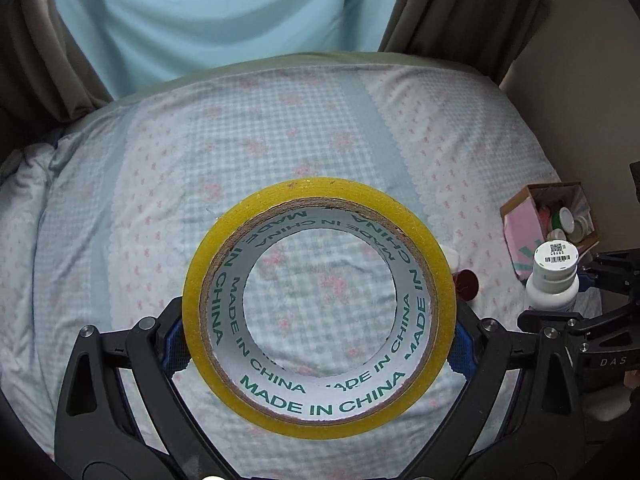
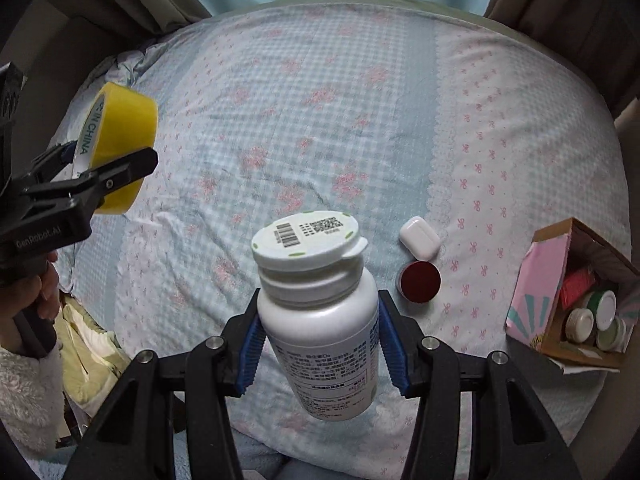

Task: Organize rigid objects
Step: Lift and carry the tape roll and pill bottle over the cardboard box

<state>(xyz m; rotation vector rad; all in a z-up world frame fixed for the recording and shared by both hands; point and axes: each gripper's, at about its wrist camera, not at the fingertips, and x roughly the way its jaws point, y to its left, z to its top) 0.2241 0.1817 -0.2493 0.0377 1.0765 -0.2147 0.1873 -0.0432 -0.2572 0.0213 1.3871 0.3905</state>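
My left gripper (image 1: 320,340) is shut on a yellow tape roll (image 1: 436,280) with "MADE IN CHINA" printed inside its core, held above the bed; the roll (image 2: 124,132) and left gripper (image 2: 108,168) also show at the left of the right wrist view. My right gripper (image 2: 320,344) is shut on a white pill bottle (image 2: 320,320) with a barcoded lid, held upright above the bed; the bottle (image 1: 554,280) shows at the right of the left wrist view. A white earbud case (image 2: 419,238) and a small red-lidded jar (image 2: 419,281) lie on the bedspread.
An open cardboard box (image 2: 538,280) with pink wrapping holds several small jars at the bed's right edge; it also shows in the left wrist view (image 1: 520,224). The bedspread (image 2: 320,120) is blue checked with pink flowers. Curtains and a light-blue wall stand behind.
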